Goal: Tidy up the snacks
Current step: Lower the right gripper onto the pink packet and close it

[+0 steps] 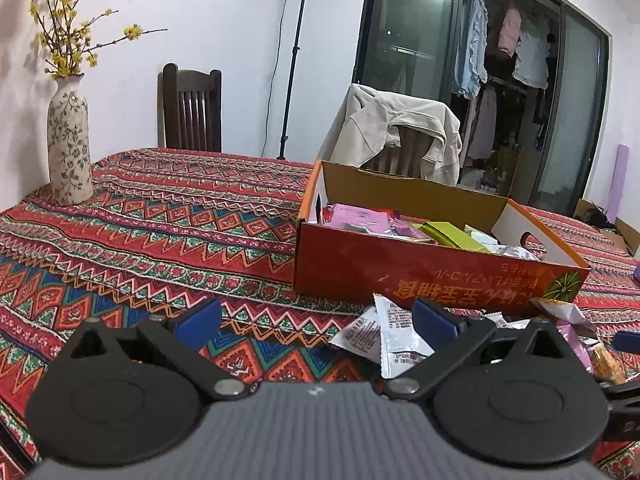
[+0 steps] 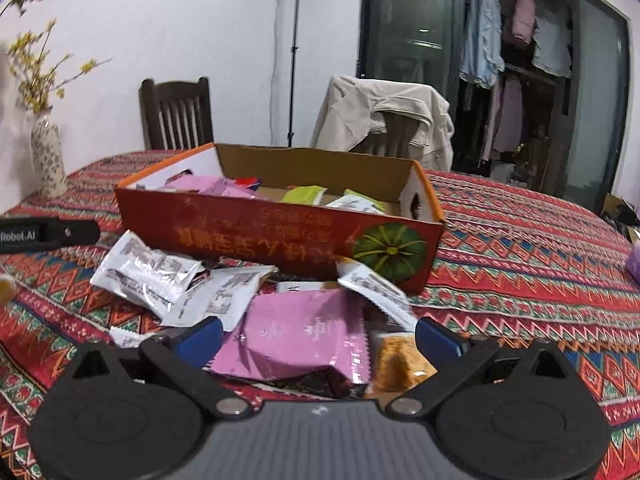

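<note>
Pink snack packet (image 2: 304,336) lay between the right gripper's (image 2: 318,336) wide, empty jaws | left gripper (image 1: 316,320) also gaped, unladen; box (image 2: 280,236) stood beyond | best pinched mid-packet, lifted clear of neighbours

Left tongs (image 1: 316,326) spread wide, empty. Right tongs (image 2: 318,338) spread wide, empty, level.

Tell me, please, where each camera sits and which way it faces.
Left wrist: on the left claw, open over bare patterned tablecloth, facing the red cardboard snack box; its blue pads show.
Right wrist: on the right claw, open over a pink foil snack packet, facing the same box; the left claw's black arm shows.
Shared: box, tablecloth, white printed packets.
</note>
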Action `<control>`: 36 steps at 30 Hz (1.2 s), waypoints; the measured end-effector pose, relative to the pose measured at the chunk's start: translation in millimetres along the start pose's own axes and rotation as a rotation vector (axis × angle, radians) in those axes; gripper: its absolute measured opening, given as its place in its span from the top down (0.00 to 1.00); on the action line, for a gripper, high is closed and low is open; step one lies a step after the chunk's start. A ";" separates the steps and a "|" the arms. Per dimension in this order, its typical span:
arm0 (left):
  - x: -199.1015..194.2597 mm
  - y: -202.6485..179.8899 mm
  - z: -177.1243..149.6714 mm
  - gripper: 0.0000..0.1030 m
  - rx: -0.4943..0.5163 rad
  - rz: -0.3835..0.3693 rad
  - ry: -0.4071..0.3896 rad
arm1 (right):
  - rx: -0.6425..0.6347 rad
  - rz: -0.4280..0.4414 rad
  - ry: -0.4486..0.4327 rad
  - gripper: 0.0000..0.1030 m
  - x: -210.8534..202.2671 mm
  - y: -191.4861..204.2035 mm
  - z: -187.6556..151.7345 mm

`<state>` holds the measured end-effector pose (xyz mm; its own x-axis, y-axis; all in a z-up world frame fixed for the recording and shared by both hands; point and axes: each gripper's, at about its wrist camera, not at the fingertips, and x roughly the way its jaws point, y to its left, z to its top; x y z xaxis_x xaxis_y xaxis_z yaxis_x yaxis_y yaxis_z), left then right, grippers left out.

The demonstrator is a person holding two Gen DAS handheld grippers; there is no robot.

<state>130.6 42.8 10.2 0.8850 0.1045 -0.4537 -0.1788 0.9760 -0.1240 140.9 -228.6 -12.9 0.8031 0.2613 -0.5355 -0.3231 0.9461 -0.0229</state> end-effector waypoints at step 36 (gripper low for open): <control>2.6 1.5 -2.3 0.00 -0.021 0.013 0.023 | 0.004 -0.019 -0.089 0.84 -3.1 1.6 -7.1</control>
<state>131.6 44.1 6.8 0.8723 0.1128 -0.4758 -0.1998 0.9703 -0.1362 134.4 -229.2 -17.3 0.8505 0.2588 -0.4580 -0.3051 0.9519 -0.0287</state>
